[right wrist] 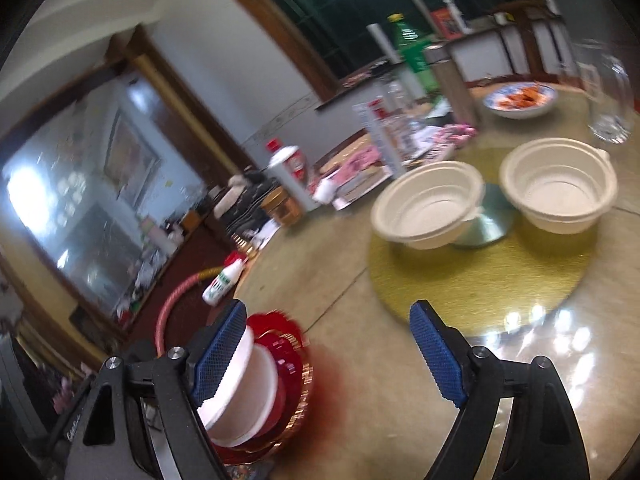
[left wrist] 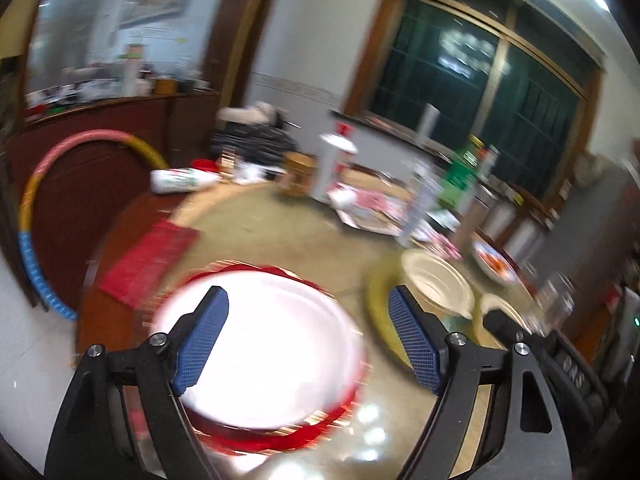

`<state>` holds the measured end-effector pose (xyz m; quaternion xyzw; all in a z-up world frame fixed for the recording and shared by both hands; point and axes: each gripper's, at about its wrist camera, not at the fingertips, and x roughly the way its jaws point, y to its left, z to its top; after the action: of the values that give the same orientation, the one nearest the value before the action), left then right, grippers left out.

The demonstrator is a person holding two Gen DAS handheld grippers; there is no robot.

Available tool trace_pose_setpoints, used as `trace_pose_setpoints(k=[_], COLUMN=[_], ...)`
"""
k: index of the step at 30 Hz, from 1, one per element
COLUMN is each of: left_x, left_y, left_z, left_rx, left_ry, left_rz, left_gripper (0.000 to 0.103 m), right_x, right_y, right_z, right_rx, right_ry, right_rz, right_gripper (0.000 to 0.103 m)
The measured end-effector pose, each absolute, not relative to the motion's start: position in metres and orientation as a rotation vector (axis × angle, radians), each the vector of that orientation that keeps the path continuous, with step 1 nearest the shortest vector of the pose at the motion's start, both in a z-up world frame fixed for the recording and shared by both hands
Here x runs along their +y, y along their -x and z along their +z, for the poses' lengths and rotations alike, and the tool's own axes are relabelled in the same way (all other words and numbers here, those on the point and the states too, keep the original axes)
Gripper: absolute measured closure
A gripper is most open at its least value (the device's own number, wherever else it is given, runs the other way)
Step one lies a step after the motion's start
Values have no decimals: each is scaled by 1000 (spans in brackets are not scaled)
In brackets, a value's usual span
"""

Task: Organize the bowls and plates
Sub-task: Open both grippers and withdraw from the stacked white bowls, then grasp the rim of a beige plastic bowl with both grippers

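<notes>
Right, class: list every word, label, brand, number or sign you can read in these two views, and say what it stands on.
Nothing reads clearly enough to quote.
Green bottle: white label print, blurred.
Lying white bottle: green print, blurred.
Red-and-white canister: markings blurred.
Right gripper: pale script on its frame, too small.

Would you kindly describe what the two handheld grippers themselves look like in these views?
Both the left gripper and the right gripper share one design: matte black angular arms with triangular cut-outs, silver round pivot bolts, and two fingers faced with blue, finely cross-hatched pads. The right one bears small, unreadable white lettering on its left arm. No cables, hands or sleeves show.
</notes>
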<state>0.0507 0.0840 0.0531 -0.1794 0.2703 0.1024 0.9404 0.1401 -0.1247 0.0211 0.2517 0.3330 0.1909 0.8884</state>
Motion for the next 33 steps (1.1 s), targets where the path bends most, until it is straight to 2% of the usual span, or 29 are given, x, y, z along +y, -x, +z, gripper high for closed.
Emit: trace_pose_setpoints(k=[11,18,28,30,31,32,33], left_x=[-48,-114,-149,-150,-151,-155,-163], left_y=[-144,-202,-249,-254,-255,-258,-259], left_z=[31,7,-25,-33,-35,-37,-38], left_rx=[816,943,1010,1025,1035,1050,1070], left_ry=[314,318,316,319,311,267,190], left_rz=[-98,-154,-86,-65,-69,-83,-130], left_gripper=[21,21,21,21,37,90,87], right_x=[-288,-357,-369,-367,-366,-362,-359], right_y=[-162,-199,-256,-263,-265,-267,-268], right_z=[-2,-21,-48,-55,-59,-61,-63], right_rx=[734,793,877,891,906,923,935], right_ry=[-722,-773,-784,-780,-770,-752,-741], right_rz=[109,12,-16,-29,-31,-14,5], right_gripper=[16,18,41,57,88,92,92])
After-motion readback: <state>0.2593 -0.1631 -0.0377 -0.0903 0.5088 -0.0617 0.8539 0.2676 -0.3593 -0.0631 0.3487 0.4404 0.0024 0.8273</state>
